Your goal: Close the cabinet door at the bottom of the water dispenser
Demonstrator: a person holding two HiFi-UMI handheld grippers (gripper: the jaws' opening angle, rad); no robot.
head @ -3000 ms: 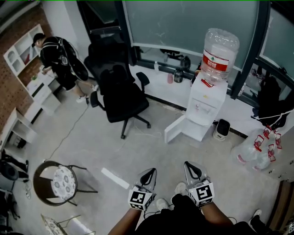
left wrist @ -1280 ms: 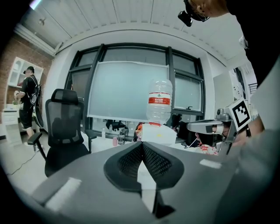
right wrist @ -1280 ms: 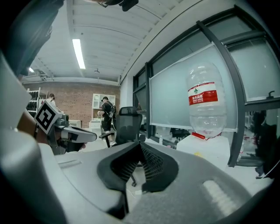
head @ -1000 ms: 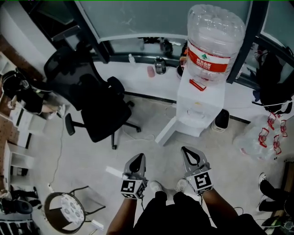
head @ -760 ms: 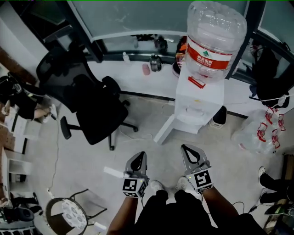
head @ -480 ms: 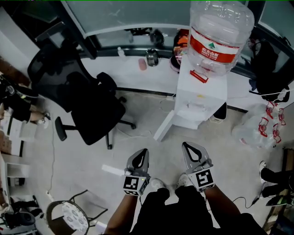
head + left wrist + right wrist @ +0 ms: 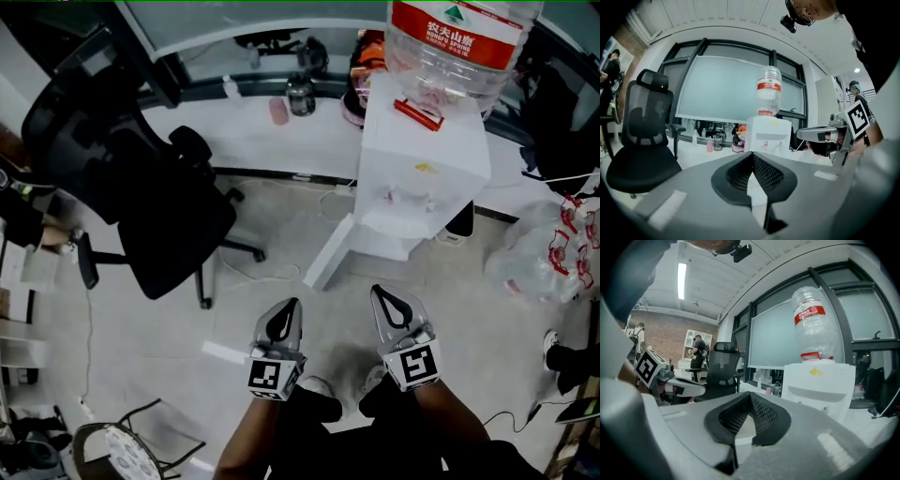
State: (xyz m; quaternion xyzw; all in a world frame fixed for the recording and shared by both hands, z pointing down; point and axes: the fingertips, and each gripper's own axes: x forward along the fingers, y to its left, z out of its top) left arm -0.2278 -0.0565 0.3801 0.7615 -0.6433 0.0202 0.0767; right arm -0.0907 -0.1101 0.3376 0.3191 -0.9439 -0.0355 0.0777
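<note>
A: so what's the count here?
B: two: left gripper (image 7: pixel 291 306) and right gripper (image 7: pixel 379 292), jaws together on both, holding nothing. One water dispenser (image 7: pixel 422 178) ahead, its one cabinet door (image 7: pixel 328 251) hanging open at the bottom.

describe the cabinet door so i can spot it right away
Find the white water dispenser with the big clear bottle on top. At its base, the cabinet door is the flat white panel swung open toward the black office chair.

The head view's top edge cuts off the water bottle (image 7: pixel 461 47) atop the water dispenser (image 7: pixel 422 173).
</note>
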